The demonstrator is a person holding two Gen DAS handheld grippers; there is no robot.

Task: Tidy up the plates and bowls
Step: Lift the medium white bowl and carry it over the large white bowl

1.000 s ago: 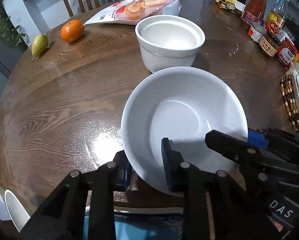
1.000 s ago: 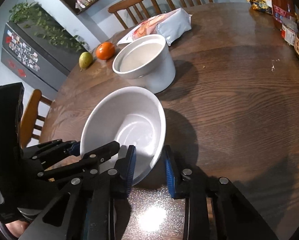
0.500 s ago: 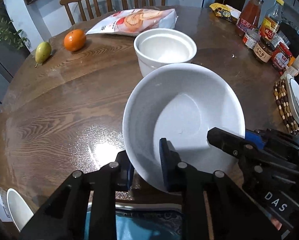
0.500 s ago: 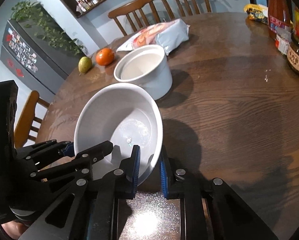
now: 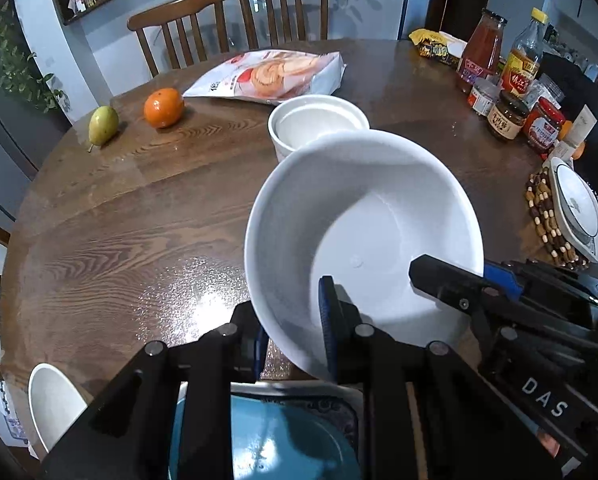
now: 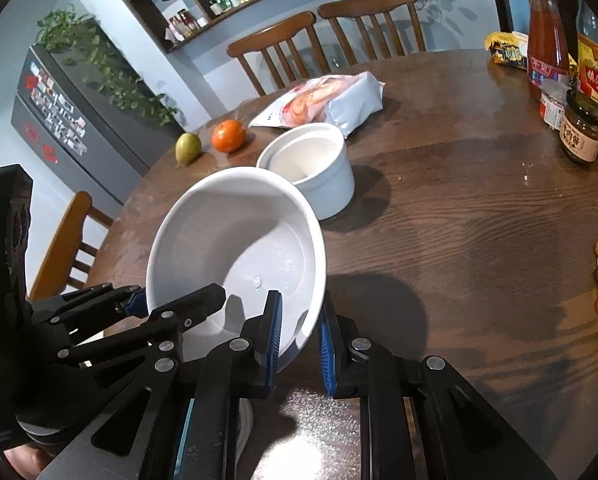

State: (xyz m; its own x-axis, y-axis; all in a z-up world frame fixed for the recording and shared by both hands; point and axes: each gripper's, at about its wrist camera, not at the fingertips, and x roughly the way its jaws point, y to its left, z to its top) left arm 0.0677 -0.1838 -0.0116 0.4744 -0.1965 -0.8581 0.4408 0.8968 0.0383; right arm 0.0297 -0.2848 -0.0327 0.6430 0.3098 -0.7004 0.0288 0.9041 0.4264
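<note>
Left claw (image 5: 291, 328) and right claw (image 6: 299, 336) both pinch bowl (image 5: 363, 240) rim, 6 o'clock, raised and tilted over worktop (image 5: 139, 208). Risk: thin rim grip slips, bowl drops onto pot (image 5: 319, 128).

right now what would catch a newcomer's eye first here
The wide white bowl dominates: tilted above the round wooden table, its near rim pinched by the left tongs and the right tongs. Behind it stands a deeper white pot, with a bright orange at the far left.

White bowl (image 5: 363, 216), orange fruit (image 5: 163, 107) (pear (image 5: 103, 125) yellow-green), brown table (image 5: 111, 220)
</note>
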